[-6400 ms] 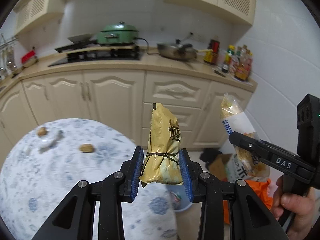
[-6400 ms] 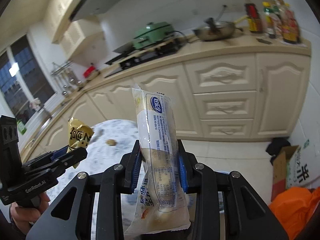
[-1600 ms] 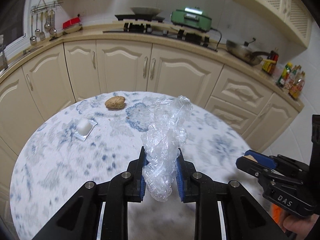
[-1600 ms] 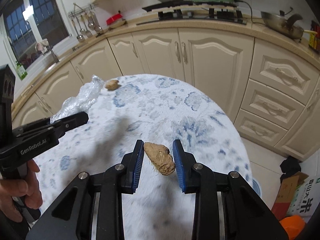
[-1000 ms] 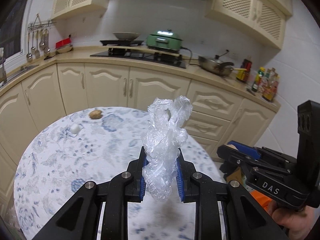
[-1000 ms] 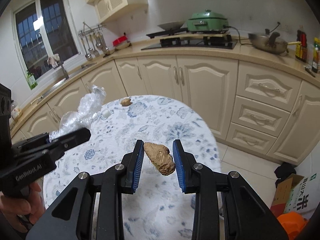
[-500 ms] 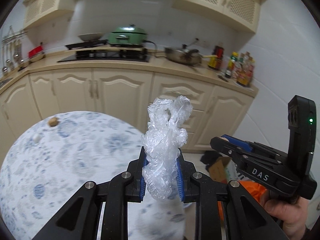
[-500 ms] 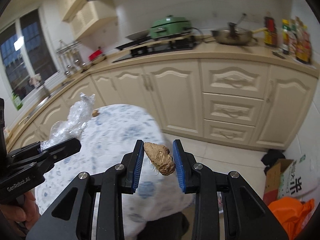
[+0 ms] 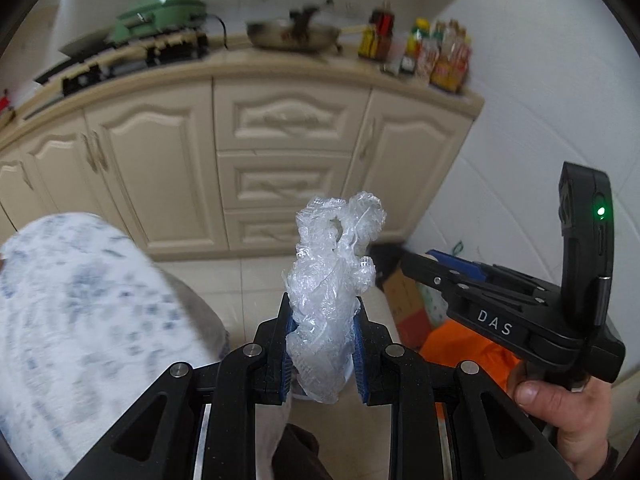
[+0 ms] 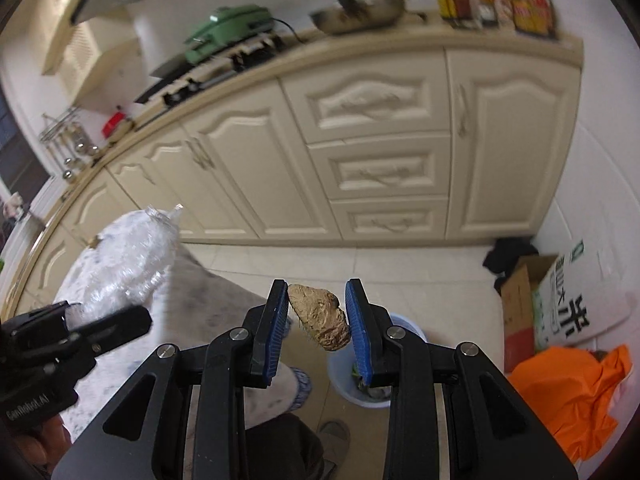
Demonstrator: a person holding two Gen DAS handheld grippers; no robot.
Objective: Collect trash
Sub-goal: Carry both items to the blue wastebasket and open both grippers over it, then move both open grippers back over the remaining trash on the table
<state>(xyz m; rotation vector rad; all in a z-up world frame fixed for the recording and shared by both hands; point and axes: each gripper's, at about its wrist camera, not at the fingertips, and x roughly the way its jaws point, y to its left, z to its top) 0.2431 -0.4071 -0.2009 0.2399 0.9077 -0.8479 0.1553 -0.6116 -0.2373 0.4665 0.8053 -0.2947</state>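
Observation:
My left gripper point(image 9: 320, 344) is shut on a crumpled wad of clear plastic wrap point(image 9: 332, 272), held above the tiled floor past the table's edge. My right gripper point(image 10: 318, 320) is shut on a brown lumpy scrap point(image 10: 320, 318). A pale blue bin point(image 10: 404, 336) with trash inside stands on the floor just below and behind the right gripper's fingers; in the left wrist view only a sliver of it shows behind the wrap. The right gripper point(image 9: 424, 268) also appears at the right of the left wrist view, held by a hand point(image 9: 568, 416). The left gripper point(image 10: 116, 324) with the plastic wrap point(image 10: 128, 260) shows at the left of the right wrist view.
The round table with a blue-patterned cloth point(image 9: 68, 320) lies to the left. Cream cabinets point(image 10: 380, 128) run along the back under a counter with a green pot point(image 10: 228, 20), a pan and bottles. A cardboard box point(image 10: 528, 296) and an orange bag point(image 10: 568, 392) sit on the floor at right.
Both grippers have swung right and down, off the table toward the floor by the cabinets. The bin has come into view under the right gripper. Both grips are unchanged.

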